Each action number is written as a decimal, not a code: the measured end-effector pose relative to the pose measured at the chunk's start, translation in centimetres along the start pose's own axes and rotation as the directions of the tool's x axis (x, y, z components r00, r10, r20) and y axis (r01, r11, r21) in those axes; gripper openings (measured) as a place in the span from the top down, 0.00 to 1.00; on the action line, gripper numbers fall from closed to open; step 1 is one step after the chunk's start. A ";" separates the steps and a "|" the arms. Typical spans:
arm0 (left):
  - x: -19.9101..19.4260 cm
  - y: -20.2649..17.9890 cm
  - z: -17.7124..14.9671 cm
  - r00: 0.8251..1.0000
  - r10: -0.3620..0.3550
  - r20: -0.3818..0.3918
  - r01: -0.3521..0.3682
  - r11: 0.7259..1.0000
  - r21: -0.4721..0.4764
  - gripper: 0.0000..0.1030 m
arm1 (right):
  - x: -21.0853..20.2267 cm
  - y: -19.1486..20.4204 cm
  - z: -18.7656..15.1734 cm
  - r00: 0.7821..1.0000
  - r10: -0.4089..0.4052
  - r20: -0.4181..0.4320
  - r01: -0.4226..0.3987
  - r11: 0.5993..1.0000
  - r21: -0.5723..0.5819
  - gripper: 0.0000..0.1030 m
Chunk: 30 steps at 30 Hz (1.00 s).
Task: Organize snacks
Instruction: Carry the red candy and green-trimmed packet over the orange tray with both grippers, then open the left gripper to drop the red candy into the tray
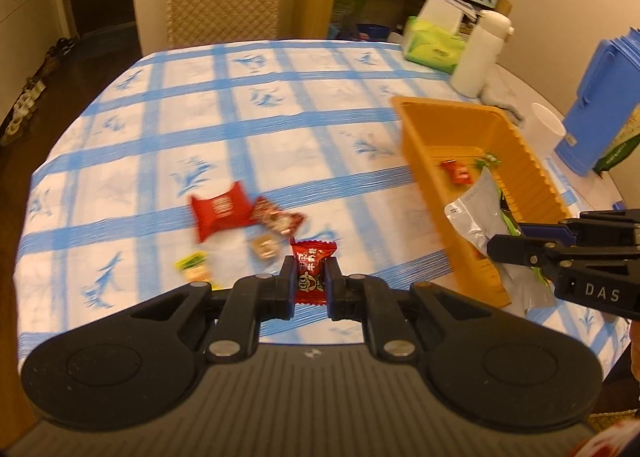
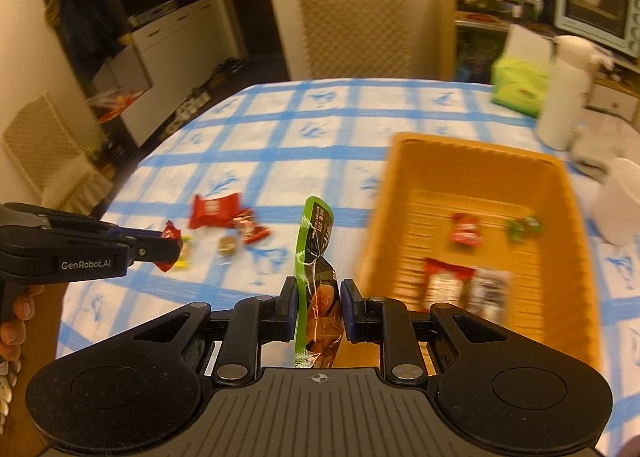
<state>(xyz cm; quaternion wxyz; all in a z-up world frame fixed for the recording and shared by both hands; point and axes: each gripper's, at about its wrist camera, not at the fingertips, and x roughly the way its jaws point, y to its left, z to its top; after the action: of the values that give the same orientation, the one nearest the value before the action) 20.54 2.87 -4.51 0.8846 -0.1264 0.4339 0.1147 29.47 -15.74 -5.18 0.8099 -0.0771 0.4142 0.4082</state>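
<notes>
The left gripper point(image 1: 310, 277) pinches a small red candy point(image 1: 312, 271) above the table's point(image 1: 240, 105) near edge. The right gripper point(image 2: 319, 299) clamps a green-edged snack pouch point(image 2: 316, 277) beside the orange basket point(image 2: 576, 257), holding four or five blurred snacks.
</notes>
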 end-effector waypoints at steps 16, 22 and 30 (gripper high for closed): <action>3.2 -10.2 3.5 0.997 -0.070 0.016 0.068 0.993 0.093 0.88 | -2.5 -8.9 0.6 0.991 -0.131 0.032 0.129 0.990 0.061 0.78; 4.7 -12.2 4.9 0.997 -0.073 0.028 0.070 0.993 0.099 0.88 | -1.9 -10.8 0.9 0.990 -0.141 0.025 0.139 0.988 0.064 0.78; 7.7 -13.5 6.1 0.999 -0.051 0.004 0.050 0.995 0.092 0.88 | -0.6 -12.6 1.2 0.989 -0.147 0.012 0.146 0.987 0.072 0.78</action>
<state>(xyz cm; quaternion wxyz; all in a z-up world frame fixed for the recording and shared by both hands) 33.89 -7.16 -5.32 0.8935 -0.0963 0.4327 0.0727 39.12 -23.79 -6.66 0.8434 -0.0751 0.4147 0.3331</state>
